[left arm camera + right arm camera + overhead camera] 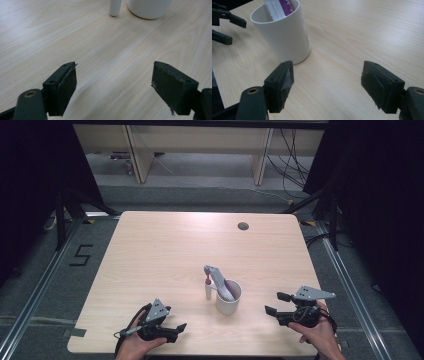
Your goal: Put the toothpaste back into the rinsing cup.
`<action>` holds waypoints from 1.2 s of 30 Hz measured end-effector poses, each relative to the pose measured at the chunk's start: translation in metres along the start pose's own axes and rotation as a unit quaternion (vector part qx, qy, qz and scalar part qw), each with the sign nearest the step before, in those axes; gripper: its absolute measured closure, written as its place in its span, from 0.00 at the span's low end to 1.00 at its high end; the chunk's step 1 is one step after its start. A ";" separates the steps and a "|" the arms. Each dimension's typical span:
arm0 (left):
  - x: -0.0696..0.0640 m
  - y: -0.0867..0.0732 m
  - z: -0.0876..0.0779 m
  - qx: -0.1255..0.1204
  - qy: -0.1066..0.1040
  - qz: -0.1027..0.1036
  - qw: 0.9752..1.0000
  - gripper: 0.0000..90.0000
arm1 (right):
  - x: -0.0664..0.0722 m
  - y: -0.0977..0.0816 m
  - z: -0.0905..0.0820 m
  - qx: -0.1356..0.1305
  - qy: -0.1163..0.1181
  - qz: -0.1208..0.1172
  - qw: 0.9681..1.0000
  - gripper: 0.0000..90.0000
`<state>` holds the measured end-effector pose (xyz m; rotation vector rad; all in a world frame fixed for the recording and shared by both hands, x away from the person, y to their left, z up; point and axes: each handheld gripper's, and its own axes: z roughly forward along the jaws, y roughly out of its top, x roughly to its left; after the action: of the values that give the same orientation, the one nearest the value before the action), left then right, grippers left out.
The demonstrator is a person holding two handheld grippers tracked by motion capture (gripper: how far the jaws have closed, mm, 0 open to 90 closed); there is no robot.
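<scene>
Tube (279, 7) in cup (284, 37) cut off above right claw (327, 82).

The desk (165, 250) had a pale wood-grain top with rounded corners and a round cable port (243, 226) near its far edge, and a band of light fell across that far side. It stood on a grey floor (35, 285), where a black numeral marking (81, 255) lay to the left and metal rails (350, 290) ran along both sides. Black curtains (375, 180) closed off both flanks, while light wooden furniture (200, 150) with upright panels stood behind, and loose cables (292, 165) hung at its right.
</scene>
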<state>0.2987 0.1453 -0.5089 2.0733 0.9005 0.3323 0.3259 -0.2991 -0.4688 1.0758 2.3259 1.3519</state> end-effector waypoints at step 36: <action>0.000 0.000 0.000 0.001 0.001 -0.001 1.000 0.22 | 0.014 -0.031 -0.012 0.063 -0.023 -0.005 0.998 0.19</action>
<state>0.2982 0.1453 -0.5091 2.0752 0.9048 0.3333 0.2950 -0.3059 -0.4856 1.1161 2.4060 1.1776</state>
